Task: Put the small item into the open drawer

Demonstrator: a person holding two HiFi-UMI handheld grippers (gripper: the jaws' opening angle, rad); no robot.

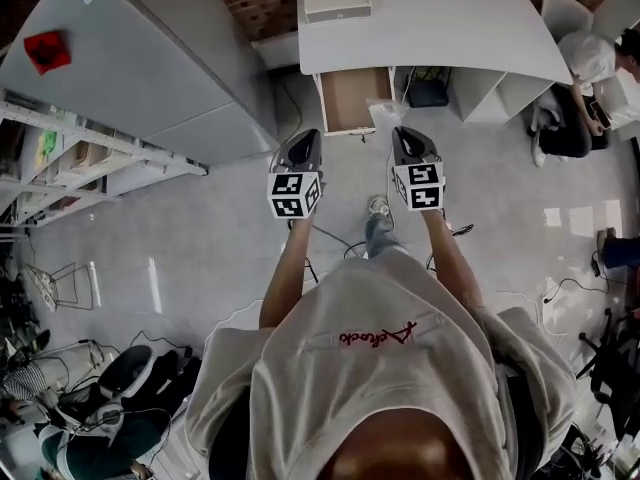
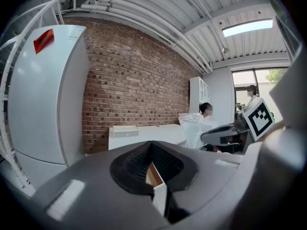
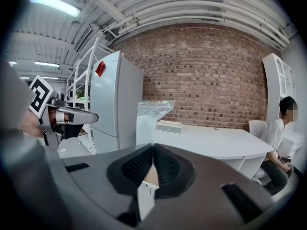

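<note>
The person stands facing the white desk (image 1: pixel 440 23) at the top of the head view. Its open drawer with a brown wooden inside (image 1: pixel 350 96) juts toward them just above the two grippers, so the drop spot lies straight ahead. The right gripper (image 1: pixel 405 133) has its jaws pressed together on the lower edge of the small clear plastic bag (image 3: pixel 149 116). The bag stands up crinkled above the closed tips in the middle of the right gripper view. Pinching one edge looks like a way to stop so light a bag from slipping while it is carried. In the head view the bag sits just beside the drawer's right front corner, seemingly not yet over the opening, though I cannot tell whether it overlaps the rim. The left gripper (image 1: pixel 303 136) is level with the right one, at the lower left of the drawer, its jaws closed on nothing. It looks idle, perhaps held near to steady the drawer if needed. I judge the next move to be a short carry up and left in the frame, then releasing the bag over the drawer.
</note>
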